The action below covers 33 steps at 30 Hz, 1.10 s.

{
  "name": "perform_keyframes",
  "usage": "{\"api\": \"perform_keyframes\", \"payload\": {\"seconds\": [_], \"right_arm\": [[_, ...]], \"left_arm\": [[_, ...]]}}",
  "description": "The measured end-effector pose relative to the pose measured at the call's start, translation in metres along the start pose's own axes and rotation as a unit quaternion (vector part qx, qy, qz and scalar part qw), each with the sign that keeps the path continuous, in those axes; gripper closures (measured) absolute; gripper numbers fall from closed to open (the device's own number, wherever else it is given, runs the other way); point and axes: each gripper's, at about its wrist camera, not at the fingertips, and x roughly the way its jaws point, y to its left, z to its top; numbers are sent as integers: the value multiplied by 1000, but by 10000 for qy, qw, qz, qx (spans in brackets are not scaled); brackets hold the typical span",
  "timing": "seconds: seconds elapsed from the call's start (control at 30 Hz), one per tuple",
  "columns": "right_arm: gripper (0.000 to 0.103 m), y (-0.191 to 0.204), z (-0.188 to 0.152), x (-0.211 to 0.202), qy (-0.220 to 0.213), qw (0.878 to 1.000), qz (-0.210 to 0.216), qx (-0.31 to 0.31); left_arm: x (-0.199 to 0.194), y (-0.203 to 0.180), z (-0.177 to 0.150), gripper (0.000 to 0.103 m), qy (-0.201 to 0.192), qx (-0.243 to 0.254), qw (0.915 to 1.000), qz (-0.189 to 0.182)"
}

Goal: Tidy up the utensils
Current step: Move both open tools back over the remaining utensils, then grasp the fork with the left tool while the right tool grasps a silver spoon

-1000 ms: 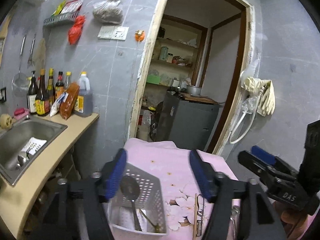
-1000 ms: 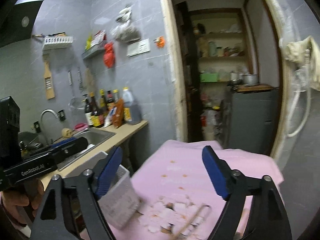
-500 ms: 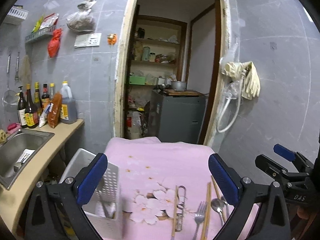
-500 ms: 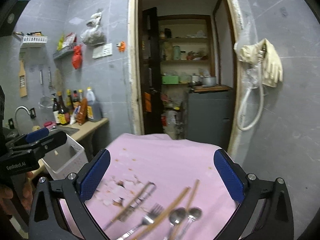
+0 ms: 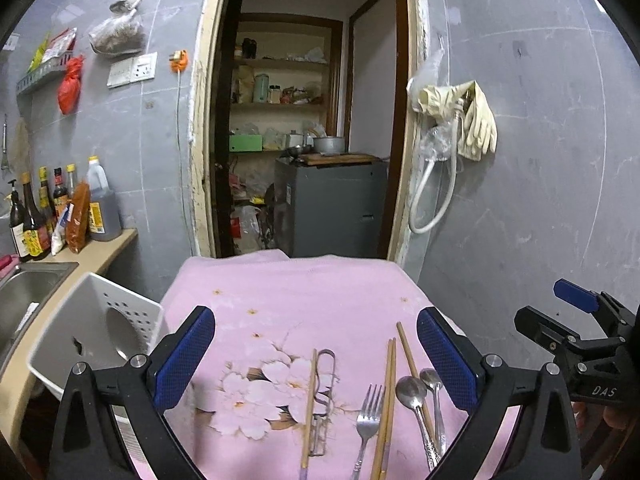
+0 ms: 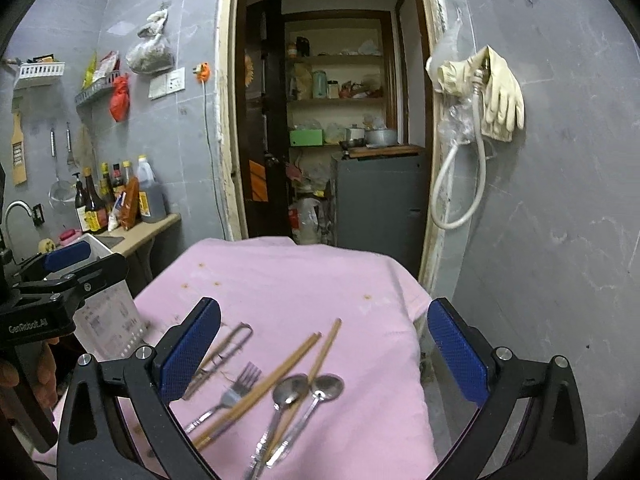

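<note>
Utensils lie on the pink flowered cloth [image 5: 304,296]: a fork [image 5: 368,412], two spoons [image 5: 412,396], wooden chopsticks [image 5: 386,400] and a metal peeler [image 5: 324,396]. They also show in the right wrist view, fork [image 6: 236,392] and spoons [image 6: 292,396]. A white perforated basket [image 5: 96,332] stands at the cloth's left edge; its inside is mostly hidden. My left gripper [image 5: 316,364] is open and empty above the utensils. My right gripper [image 6: 324,352] is open and empty above the spoons and chopsticks.
A counter with a steel sink [image 5: 28,292] and sauce bottles [image 5: 60,208] runs along the left. A doorway [image 5: 304,140] with a grey cabinet lies behind the table. A grey wall with hanging gloves [image 5: 468,120] is on the right.
Both grippers swung right, away from the basket, and now face the utensils on the cloth. The left gripper's jaws opened wider. The basket moved to the left edge of view.
</note>
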Motion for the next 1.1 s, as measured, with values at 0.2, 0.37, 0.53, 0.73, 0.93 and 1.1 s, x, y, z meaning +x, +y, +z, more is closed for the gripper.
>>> {"api": "perform_keyframes", "payload": {"seconds": [0.2, 0.37, 0.53, 0.73, 0.93, 1.1], "right_arm": [[1, -11, -21, 20, 294, 9996, -34, 39], [1, -20, -40, 43, 569, 9983, 92, 64], [1, -27, -58, 74, 941, 9943, 461, 175], [15, -29, -73, 109, 1446, 9864, 723, 299], [36, -21, -90, 136, 1942, 9756, 968, 320], [42, -14, -98, 145, 2162, 9707, 1000, 313]], "left_arm": [[24, -9, -17, 1, 261, 98, 9996, 22], [49, -13, -34, 1, 591, 210, 9980, -117], [74, -17, -48, 5, 934, 334, 9941, -448], [104, -22, -65, 27, 1445, 327, 9860, -768], [133, -20, -79, 35, 2071, 172, 9706, -1213], [140, -22, -86, 43, 2229, 262, 9637, -1448]]}}
